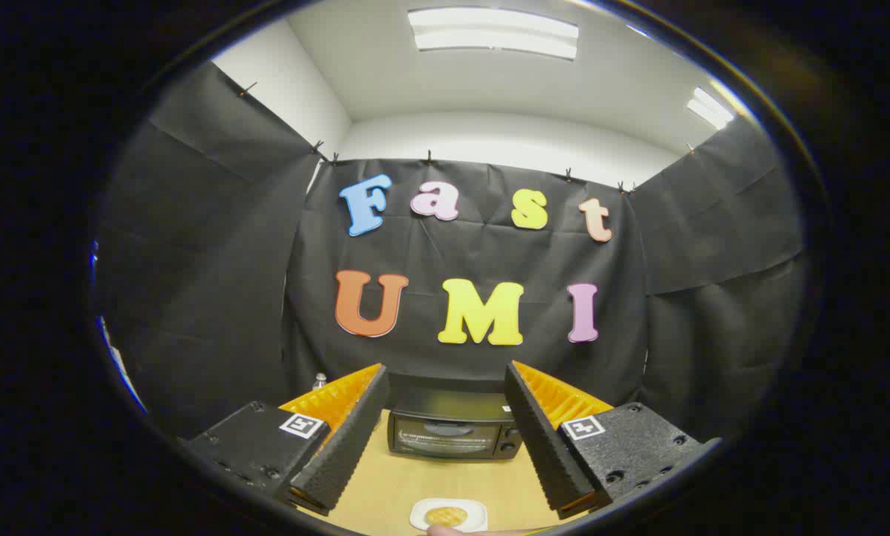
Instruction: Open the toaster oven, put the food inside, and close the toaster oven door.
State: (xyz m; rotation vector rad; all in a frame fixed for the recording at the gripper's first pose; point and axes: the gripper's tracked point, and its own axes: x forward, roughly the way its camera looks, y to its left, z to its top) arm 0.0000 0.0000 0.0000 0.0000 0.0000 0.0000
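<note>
Gripper [445,439] spread wide, fingers holding nothing, poised above wooden table [385,484]. Near, between the fingers: white plate [475,514] carrying a round golden waffle-like food [446,515], fingertip of a hand [445,531] at its near rim. Far, beyond the fingers: toaster oven [452,434] against the booth wall, door shut. Opening step apparently not yet begun; next move likely calls for reaching far to the door's handle and pulling it down.

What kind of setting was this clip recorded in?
Most likely a staged recording booth, not a home kitchen: black cloth walls clipped up under office ceiling lights, with a small black toaster oven on a light wooden table. The hand-held gripper is open, holding nothing.
</note>
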